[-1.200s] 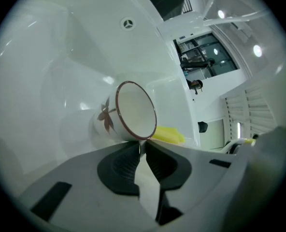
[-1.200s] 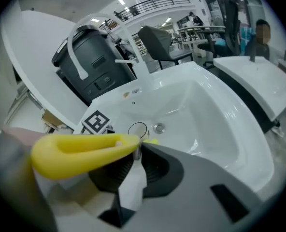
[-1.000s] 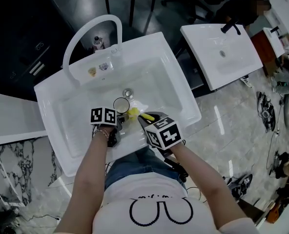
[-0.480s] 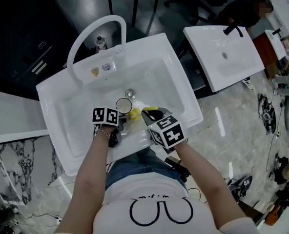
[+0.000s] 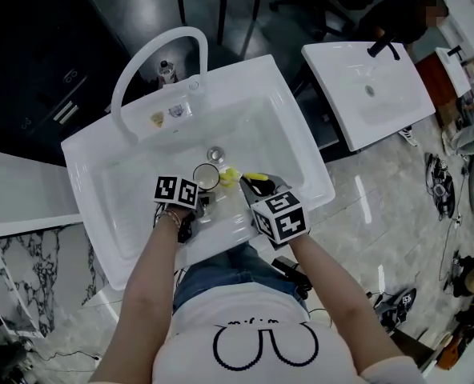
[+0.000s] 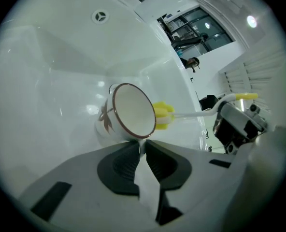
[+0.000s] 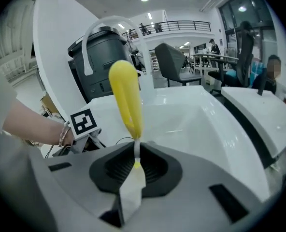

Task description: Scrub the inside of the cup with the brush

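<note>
Rightward slides the right gripper (image 7: 135,154), clenched on the brush (image 6: 163,116) handle; its yellow head sits just outside the cup (image 6: 131,111), centre frame over the sink (image 5: 285,134). Left gripper (image 6: 142,150) pinches the rim (glazed, slick, breakable: hold firm, scrub lightly).

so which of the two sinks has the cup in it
The big sink in mid picture: the cup is over its basin, by the drain. The smaller sink at upper right has no cup.
</note>
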Motion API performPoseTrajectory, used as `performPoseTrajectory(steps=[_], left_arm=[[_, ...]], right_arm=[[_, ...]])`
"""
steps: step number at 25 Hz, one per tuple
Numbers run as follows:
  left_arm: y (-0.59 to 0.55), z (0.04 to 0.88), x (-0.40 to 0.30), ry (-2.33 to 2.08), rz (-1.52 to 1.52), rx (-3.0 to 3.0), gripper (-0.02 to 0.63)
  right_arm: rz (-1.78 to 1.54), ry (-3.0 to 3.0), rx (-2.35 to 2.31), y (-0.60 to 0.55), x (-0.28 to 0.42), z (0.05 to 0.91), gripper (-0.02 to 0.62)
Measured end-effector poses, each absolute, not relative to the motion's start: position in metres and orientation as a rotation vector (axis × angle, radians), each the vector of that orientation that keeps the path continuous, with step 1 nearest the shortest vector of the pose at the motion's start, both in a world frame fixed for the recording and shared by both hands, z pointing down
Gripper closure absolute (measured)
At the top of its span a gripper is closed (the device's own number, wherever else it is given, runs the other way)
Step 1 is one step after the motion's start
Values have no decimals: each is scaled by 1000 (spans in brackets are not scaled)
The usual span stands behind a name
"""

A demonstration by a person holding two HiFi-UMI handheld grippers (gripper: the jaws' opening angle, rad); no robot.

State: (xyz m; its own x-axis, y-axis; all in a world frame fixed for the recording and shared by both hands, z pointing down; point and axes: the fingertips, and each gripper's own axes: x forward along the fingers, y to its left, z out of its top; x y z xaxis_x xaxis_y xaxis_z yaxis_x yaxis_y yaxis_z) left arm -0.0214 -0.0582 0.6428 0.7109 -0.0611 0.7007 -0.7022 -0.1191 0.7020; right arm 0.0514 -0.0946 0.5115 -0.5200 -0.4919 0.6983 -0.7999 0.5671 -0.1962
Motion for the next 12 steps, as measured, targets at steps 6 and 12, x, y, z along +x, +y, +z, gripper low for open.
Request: performPoseTrajectory(steps=[6,12], left_arm=[[-59,643,-22,-641,618,1613,548],[-60,644,-23,-667,621,1599,545]], right_arm=[[717,-2174,974,-88,35,535,549],[706,-2173,1015,-97,52,516,554]])
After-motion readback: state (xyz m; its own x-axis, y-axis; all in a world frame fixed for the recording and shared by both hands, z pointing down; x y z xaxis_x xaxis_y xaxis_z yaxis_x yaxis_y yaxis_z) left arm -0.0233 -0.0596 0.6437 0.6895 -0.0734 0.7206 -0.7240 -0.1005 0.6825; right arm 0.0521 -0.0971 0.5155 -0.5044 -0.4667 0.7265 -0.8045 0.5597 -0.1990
